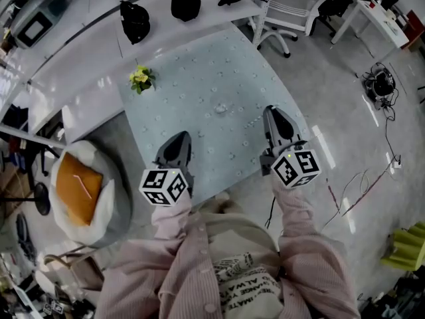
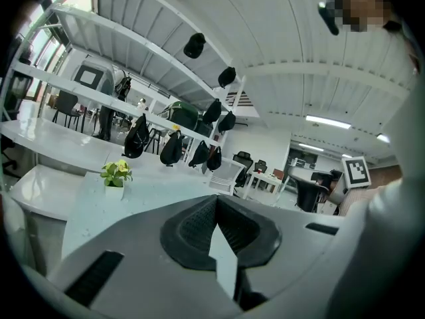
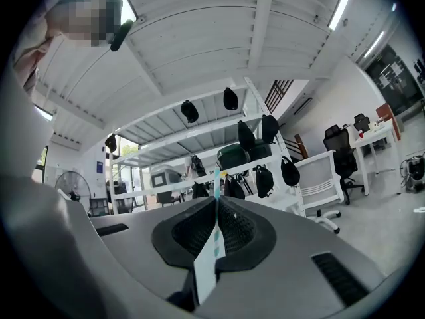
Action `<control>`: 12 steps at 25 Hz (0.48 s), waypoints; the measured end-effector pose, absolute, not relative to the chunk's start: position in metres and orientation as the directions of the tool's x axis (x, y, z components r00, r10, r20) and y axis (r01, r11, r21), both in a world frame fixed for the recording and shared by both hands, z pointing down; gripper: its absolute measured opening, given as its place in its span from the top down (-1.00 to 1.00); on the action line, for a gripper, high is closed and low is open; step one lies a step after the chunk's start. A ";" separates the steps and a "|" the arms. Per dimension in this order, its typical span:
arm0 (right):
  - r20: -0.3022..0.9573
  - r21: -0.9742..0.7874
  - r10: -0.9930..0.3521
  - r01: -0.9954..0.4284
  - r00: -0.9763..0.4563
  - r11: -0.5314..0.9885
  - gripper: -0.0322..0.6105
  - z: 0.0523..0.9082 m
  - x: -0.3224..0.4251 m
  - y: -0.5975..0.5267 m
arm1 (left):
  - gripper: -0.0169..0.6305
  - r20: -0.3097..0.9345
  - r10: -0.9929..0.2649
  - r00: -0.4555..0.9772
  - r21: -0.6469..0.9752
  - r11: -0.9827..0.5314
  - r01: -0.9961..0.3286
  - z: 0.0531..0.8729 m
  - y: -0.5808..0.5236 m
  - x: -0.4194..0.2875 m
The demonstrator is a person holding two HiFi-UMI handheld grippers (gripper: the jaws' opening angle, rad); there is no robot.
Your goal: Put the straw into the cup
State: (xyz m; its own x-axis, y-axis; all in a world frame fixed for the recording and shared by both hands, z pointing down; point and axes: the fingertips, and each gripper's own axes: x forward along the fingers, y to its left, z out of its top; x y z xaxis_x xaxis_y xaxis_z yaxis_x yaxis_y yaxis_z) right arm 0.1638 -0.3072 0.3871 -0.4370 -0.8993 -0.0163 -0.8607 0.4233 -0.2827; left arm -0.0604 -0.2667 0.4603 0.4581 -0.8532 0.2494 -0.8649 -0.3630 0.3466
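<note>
My right gripper (image 1: 271, 113) is raised over the table's near right part. In the right gripper view it (image 3: 217, 201) is shut on a thin straw (image 3: 216, 178) whose blue tip sticks out past the jaws, with its white and teal paper wrapper (image 3: 209, 258) lower in the seam. My left gripper (image 1: 179, 139) hangs over the near left of the pale mat (image 1: 199, 72). It (image 2: 216, 203) is shut too, with a plain white paper strip (image 2: 226, 258) in its seam. A small clear thing (image 1: 222, 107) lies mid-mat; I cannot tell whether it is the cup.
A small potted plant (image 1: 141, 78) stands at the mat's far left corner. Black bags (image 1: 135, 20) hang along the shelf rail behind the table. A white office chair (image 1: 292, 8) is at the back right, and a seat with an orange cushion (image 1: 78, 186) at my left.
</note>
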 end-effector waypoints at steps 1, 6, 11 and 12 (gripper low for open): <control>-0.017 -0.286 -0.898 -0.859 -0.439 0.425 0.87 0.388 0.163 -0.311 | 0.95 0.253 -0.854 0.454 0.348 -0.358 -0.866 0.462 -0.269 -0.061; -0.022 -0.304 -0.894 -0.849 -0.447 0.431 0.87 0.395 0.158 -0.332 | 0.95 0.266 -0.858 0.440 0.357 -0.336 -0.871 0.468 -0.284 -0.065; -0.035 -0.334 -0.898 -0.842 -0.439 0.424 0.87 0.403 0.151 -0.353 | 0.95 0.283 -0.848 0.447 0.369 -0.334 -0.867 0.478 -0.297 -0.064; -0.041 -0.344 -0.900 -0.839 -0.435 0.421 0.87 0.405 0.150 -0.359 | 0.95 0.287 -0.845 0.451 0.372 -0.335 -0.866 0.482 -0.301 -0.063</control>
State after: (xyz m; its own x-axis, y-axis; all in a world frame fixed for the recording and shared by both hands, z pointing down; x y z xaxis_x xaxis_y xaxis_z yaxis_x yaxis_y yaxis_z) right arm 0.1500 -0.3594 0.4052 -0.4346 -0.8997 -0.0408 -0.8393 0.4210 -0.3440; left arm -0.0632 -0.3012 0.4819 0.4507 -0.8452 0.2873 -0.8655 -0.3349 0.3724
